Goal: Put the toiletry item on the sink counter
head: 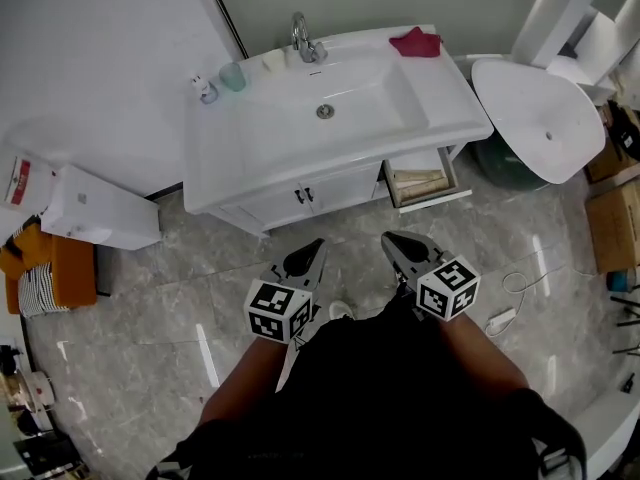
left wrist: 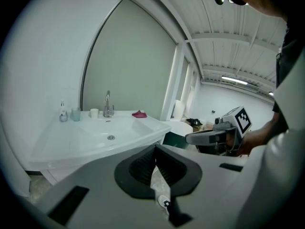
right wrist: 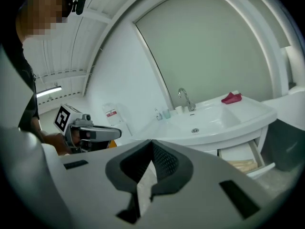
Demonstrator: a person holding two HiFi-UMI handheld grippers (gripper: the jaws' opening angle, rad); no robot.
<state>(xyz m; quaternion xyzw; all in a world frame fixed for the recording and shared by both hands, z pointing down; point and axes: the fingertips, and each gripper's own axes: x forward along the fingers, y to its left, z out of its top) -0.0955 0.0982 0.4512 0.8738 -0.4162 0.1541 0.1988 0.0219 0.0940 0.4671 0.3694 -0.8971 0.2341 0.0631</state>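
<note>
Since neither tool carries anything, the step in hand looks like either the start or the finish; I judge the finish likelier.

Head view: the left hand-held gripper [head: 316, 245] and right hand-held gripper [head: 390, 238] are both pressed together, empty, over the floor [head: 180, 288]. The small pump bottle [head: 205, 90], apparently the toiletry item, stands on the sink worktop [head: 450, 108], at 11 o'clock from the left one and well apart.

Left gripper view: jaws closed on nothing, bottle at 10 o'clock.

Right gripper view: jaws likewise closed, bottle at 12 o'clock.

If another item is meant, the next move calls for checking the open drawer [head: 420, 183].
</note>
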